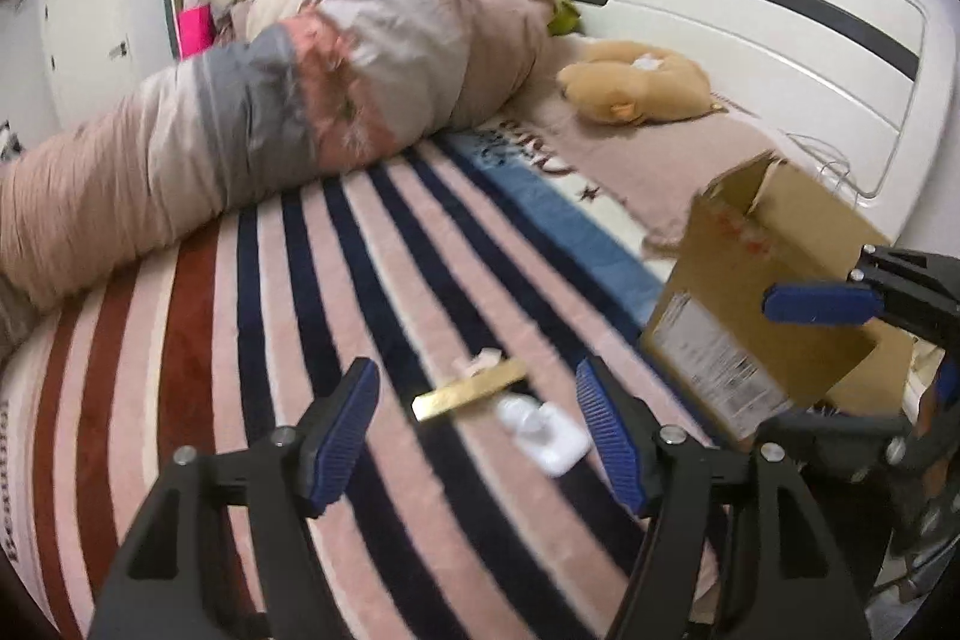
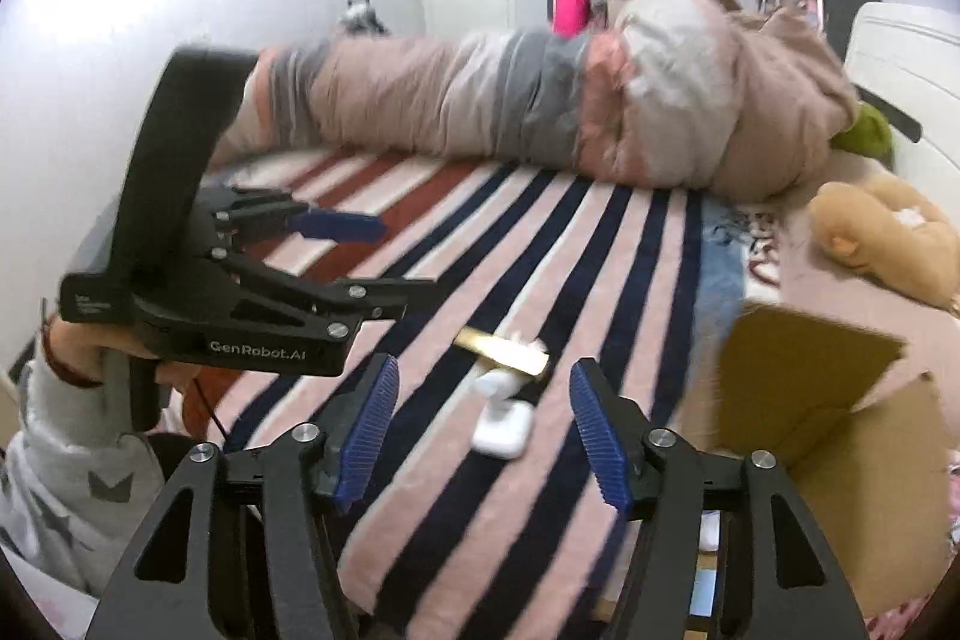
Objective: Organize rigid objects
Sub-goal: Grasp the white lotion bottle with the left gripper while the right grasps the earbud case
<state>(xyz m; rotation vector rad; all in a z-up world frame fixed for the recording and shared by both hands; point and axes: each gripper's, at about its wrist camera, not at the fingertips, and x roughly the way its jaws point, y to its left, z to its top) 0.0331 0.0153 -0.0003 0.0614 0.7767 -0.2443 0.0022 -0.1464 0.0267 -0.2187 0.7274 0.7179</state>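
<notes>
On the striped blanket I saw a flat gold bar lying slantwise, touching a white earbud case with its lid up — both blurred. To their right stood an open cardboard box. My left gripper stood open and empty above them; my right gripper likewise — parted, holding nothing.

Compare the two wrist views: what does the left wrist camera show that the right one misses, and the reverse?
Only the left wrist view shows the cardboard box's printed label. Only the right wrist view shows the person's hand and starred sleeve holding the left gripper. Both show the gold bar, the white case, the striped blanket, the rolled duvet and the tan plush toy.
</notes>
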